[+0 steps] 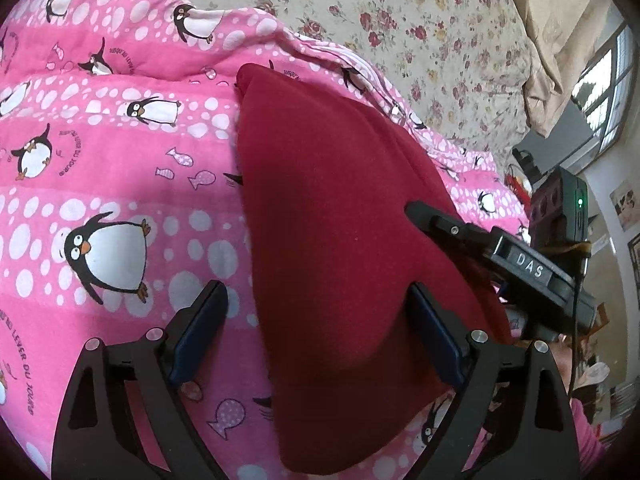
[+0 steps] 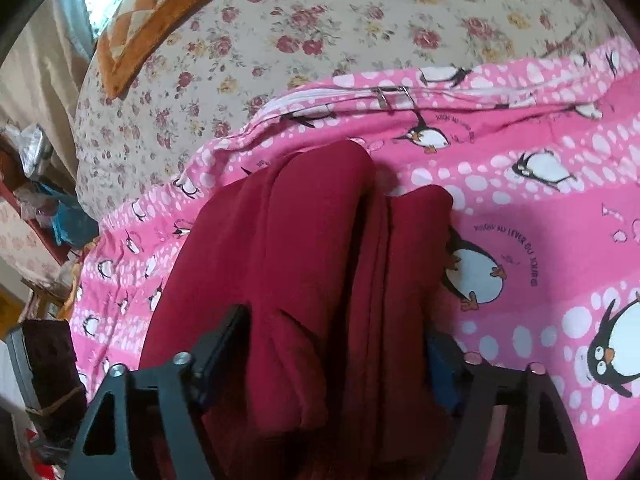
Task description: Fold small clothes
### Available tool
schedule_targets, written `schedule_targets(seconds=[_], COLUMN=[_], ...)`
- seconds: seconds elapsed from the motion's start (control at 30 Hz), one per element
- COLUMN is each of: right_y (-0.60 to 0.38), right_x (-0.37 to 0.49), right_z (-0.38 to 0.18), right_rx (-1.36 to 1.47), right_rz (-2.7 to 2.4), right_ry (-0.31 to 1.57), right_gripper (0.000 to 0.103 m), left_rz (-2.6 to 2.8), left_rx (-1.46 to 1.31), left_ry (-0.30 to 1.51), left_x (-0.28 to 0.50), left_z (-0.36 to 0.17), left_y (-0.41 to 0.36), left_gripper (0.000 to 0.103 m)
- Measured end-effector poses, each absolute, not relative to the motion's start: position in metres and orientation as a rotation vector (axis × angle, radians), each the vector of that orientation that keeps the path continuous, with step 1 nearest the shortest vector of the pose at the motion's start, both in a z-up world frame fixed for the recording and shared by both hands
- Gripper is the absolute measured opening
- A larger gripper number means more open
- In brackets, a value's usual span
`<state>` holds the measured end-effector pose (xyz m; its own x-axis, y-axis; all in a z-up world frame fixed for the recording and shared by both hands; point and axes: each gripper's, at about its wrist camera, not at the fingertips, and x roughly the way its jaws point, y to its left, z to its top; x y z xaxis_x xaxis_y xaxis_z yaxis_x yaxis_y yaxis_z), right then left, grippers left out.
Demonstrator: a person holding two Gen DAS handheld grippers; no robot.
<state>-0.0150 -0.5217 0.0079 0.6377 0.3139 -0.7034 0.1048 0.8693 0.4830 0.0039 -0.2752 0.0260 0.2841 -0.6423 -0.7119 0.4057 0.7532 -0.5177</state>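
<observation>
Two tools in play, both with jaws spread. Your left tool [image 1: 316,320] straddles the near left edge of the dark red garment [image 1: 332,216]; one blue pad sits over the pink penguin blanket [image 1: 120,168], the other over red cloth, neither visibly pressing. Your right tool [image 2: 332,352] has the folded bundle bulging up between its jaws. The right pad is mostly buried behind the fabric, so you can't confirm contact there; the left pad looks clear of the cloth.

Hidden bits: the garment's near end is cut off by the frame bottom in the right wrist view and blocked by tool frames in both. What type of garment it is can't be made out. Your right tool's finger shows in the left wrist view at right, its tip lying on the red cloth, body running out of frame.

Garment lies on the blanket, which covers a floral bedsheet [image 1: 400,12] on the bed. Long axis runs away from both cameras. Far end narrows to a rounded tip in the left view; right view shows several lengthwise folds stacked side by side, two lobes at the far end.
</observation>
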Motion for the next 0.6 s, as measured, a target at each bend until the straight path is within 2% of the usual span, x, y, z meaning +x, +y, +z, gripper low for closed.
schedule_targets(seconds=[0.03,0.07,0.13,0.27,0.4,0.6], right_y=[-0.521,-0.52,-0.518,-0.516,-0.513,-0.48], right_x=[-0.016,-0.016,-0.018,-0.022,-0.037,-0.074], right_z=[0.009,0.01,0.013,0.02,0.034,0.054], right_rx=[0.511,0.507,0.494,0.487,0.521,0.508], right_rz=[0.127,0.127,0.128,0.139,0.171,0.268], right_ry=[0.878,0.876,0.87,0.852,0.826,0.882], right_gripper=[0.072,0.068,0.064,0.054,0.051,0.05], left_rz=[-0.726,-0.744,-0.757,-0.774,-0.784,-0.741], left_rx=[-0.266,-0.273,-0.265,-0.324,-0.324,-0.23], left_ry=[1.072,1.074,1.065,1.068,1.045,1.031], left_x=[0.003,0.002,-0.001,-0.004,-0.024,-0.081], left_z=[0.026,0.026,0.028,0.036,0.057,0.092], left_y=[-0.275,-0.275,-0.276,-0.267,-0.252,-0.219], left_gripper=[0.084,0.073,0.069,0.053,0.052,0.052])
